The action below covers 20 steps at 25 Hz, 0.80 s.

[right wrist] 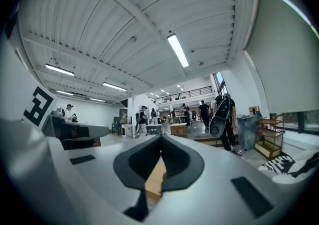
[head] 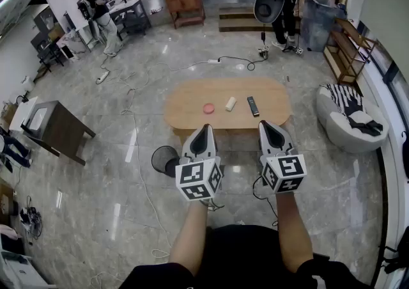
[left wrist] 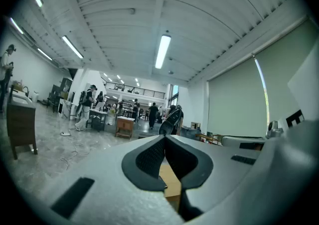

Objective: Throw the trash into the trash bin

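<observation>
Head view: wooden table (head: 192, 103) on glossy floor (head: 121, 179); left gripper (head: 204, 130), right gripper (head: 266, 126) clenched empty.

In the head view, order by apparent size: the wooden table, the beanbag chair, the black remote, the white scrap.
Wooden table
Beanbag chair
Black remote and white scrap: too alike to rank

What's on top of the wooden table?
On the table: pink disc, pale wad, black remote. The left gripper and right gripper hide bits of its near edge.
</observation>
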Each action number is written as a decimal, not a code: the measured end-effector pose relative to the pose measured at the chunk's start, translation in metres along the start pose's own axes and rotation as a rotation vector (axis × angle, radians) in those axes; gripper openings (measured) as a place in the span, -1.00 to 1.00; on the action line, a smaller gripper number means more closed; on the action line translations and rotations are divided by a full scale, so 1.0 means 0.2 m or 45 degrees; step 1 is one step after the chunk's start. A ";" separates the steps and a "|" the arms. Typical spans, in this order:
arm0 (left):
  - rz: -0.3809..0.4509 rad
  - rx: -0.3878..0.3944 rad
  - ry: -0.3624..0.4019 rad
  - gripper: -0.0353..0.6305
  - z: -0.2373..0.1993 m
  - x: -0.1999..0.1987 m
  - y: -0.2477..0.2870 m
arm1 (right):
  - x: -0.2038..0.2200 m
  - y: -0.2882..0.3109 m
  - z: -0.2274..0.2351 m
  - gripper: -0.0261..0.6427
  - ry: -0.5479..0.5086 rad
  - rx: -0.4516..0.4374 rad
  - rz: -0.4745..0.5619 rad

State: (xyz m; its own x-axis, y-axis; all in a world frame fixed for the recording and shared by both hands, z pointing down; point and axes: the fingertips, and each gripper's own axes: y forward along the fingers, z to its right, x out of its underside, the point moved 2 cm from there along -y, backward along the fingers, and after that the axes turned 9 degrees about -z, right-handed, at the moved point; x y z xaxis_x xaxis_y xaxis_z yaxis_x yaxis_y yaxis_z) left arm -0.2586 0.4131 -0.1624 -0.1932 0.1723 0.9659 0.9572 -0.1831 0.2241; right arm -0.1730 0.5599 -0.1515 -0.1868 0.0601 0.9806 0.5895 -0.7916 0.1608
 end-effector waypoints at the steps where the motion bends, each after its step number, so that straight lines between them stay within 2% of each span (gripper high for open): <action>1: 0.000 0.000 -0.001 -0.88 0.00 0.00 0.01 | -0.01 0.00 0.01 -0.89 0.019 -0.004 0.012; 9: -0.009 -0.032 -0.044 -0.88 -0.08 0.03 0.06 | -0.02 0.09 0.06 -0.89 0.064 -0.028 0.042; 16: -0.035 -0.102 -0.115 -0.88 -0.39 0.08 0.19 | 0.04 0.42 -0.07 -0.89 0.039 -0.115 -0.007; 20: -0.034 -0.138 -0.154 -0.88 -0.59 0.08 0.41 | 0.04 0.71 -0.06 -0.89 -0.016 -0.136 -0.016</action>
State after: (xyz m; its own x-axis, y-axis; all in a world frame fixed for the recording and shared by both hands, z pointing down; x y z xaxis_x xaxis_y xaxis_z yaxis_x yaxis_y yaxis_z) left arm -0.2076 0.2872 -0.1126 -0.1844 0.2928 0.9382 0.9219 -0.2795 0.2684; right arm -0.1006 0.4415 -0.1222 -0.1830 0.0774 0.9801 0.5002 -0.8509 0.1606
